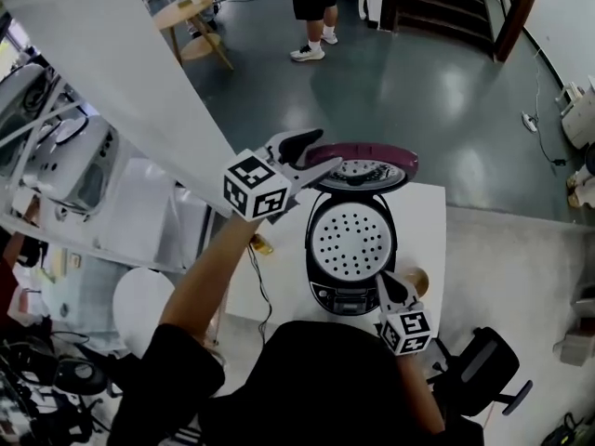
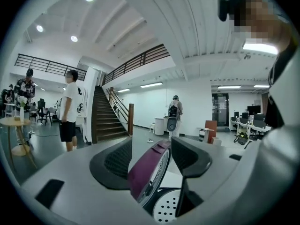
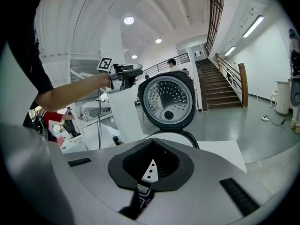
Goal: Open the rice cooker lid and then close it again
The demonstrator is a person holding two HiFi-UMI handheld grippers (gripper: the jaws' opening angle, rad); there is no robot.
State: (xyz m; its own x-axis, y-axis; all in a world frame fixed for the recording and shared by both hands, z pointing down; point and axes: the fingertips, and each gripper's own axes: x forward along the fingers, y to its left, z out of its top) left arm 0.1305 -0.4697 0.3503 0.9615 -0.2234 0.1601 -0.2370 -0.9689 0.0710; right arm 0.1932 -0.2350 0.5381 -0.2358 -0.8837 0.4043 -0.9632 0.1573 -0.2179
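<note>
A dark rice cooker [image 1: 346,297] stands on a small white table [image 1: 425,219]. Its purple-topped lid [image 1: 372,150] is up, and a white perforated tray [image 1: 351,240] shows inside the pot. My left gripper [image 1: 321,153] is at the raised lid's left edge. In the left gripper view the purple lid rim [image 2: 146,171] lies between the parted jaws of my left gripper [image 2: 150,159], with a gap on the right side. My right gripper [image 1: 387,282] is at the cooker's front right, shut and empty. The right gripper view looks over my right gripper [image 3: 151,149] at the lid's metal underside [image 3: 168,97].
A person [image 1: 314,7] stands on the dark floor beyond the table, near a round wooden table [image 1: 191,19] and a staircase [image 1: 446,3]. White machines [image 1: 65,156] fill the left. An office chair [image 1: 485,360] stands at the right. A brass-coloured item [image 1: 419,278] sits by the cooker.
</note>
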